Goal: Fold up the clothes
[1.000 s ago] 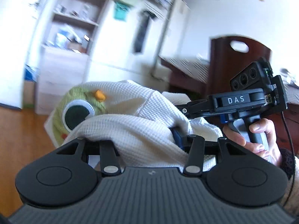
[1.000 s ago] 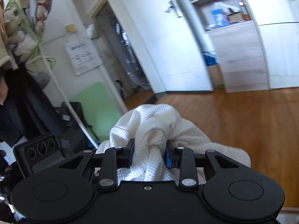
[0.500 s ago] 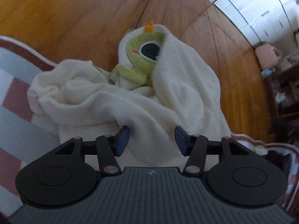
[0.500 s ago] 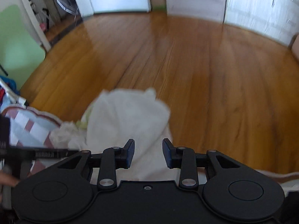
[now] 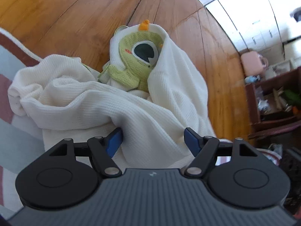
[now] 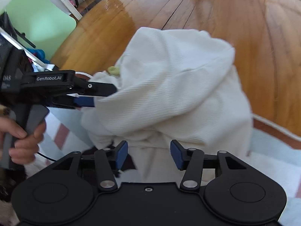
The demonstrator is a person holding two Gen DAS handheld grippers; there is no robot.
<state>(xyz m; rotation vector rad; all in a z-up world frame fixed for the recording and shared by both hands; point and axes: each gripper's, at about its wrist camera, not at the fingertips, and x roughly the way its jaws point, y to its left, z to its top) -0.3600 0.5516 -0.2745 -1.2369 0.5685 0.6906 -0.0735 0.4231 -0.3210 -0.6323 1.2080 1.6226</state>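
A cream waffle-knit garment (image 5: 97, 105) with a green cartoon patch (image 5: 139, 56) lies crumpled on a striped blanket (image 5: 17, 143), part of it hanging over the edge. My left gripper (image 5: 153, 141) points down at it, jaws opening, cloth lying between the blue pads but not pressed. In the right wrist view the same garment (image 6: 178, 86) bulges ahead of my right gripper (image 6: 149, 154), whose jaws are also opening with cloth loose between them. The left gripper (image 6: 84, 94) shows there at the left, held by a hand (image 6: 20, 137).
Wooden floor (image 5: 75, 9) lies beyond the blanket's edge. A dark wooden shelf unit (image 5: 272, 101) with clutter stands at the right, a pink case (image 5: 252, 62) behind it. A green panel (image 6: 39, 22) leans at the upper left of the right wrist view.
Both grippers came down from holding the garment up in the air, laid it on the blanket and let go; their jaws went from shut on cloth to wide apart.
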